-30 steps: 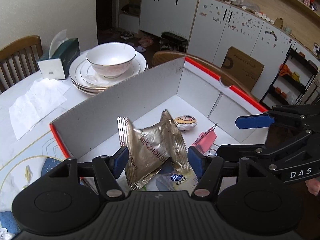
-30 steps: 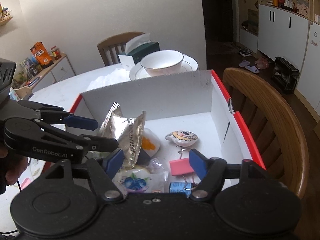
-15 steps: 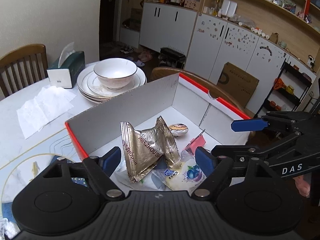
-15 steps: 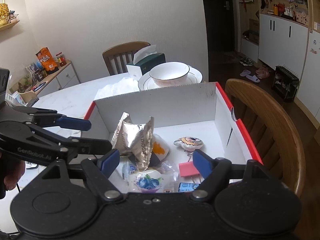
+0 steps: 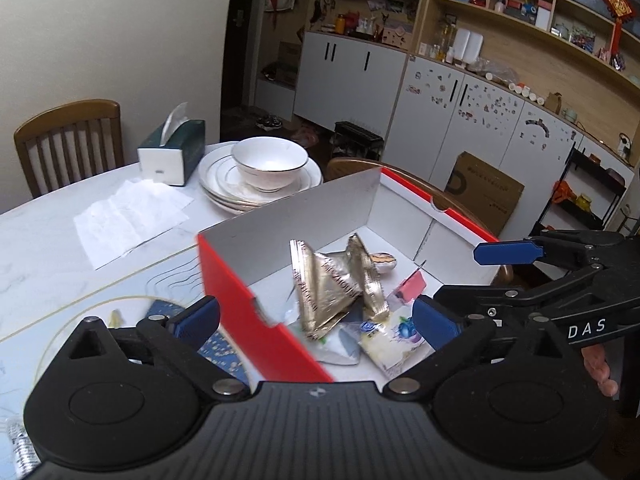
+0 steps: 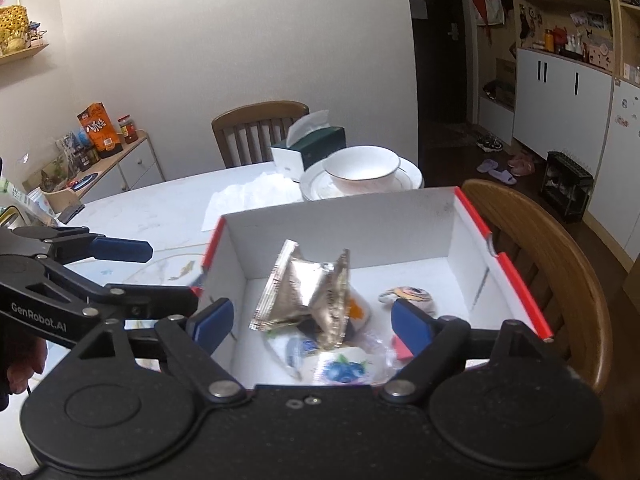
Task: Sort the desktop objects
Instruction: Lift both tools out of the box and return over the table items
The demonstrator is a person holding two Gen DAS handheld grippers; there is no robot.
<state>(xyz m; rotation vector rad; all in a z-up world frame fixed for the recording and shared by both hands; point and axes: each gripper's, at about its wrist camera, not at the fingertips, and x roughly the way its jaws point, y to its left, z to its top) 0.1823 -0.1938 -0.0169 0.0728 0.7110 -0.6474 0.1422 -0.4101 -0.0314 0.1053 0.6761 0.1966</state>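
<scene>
A red-and-white cardboard box (image 5: 240, 292) (image 6: 516, 280) stands on the marble table. Inside it lie crumpled silver foil packets (image 5: 332, 284) (image 6: 308, 292), a blueberry sachet (image 5: 394, 336) (image 6: 344, 368), a pink binder clip (image 5: 412, 286) and a small painted pebble (image 5: 383, 260) (image 6: 408, 294). My left gripper (image 5: 315, 320) hovers over the box's near left corner, its jaws opening wide with nothing pressed between them. My right gripper (image 6: 312, 324) hangs above the box's near edge, jaws also opening, and the packets lie loose below it.
Behind the box are stacked plates with a white bowl (image 5: 270, 164), a green tissue box (image 5: 172, 156) and spread paper napkins (image 5: 128, 216). Wooden chairs stand at the far side (image 5: 68, 140) and to the right of the box (image 6: 560, 264). A blue patterned mat (image 5: 224, 356) lies at the left.
Both grippers have pulled back and upward from the box, and their jaws have spread wider. The foil packets stay in the box, free of the left gripper's pads.
</scene>
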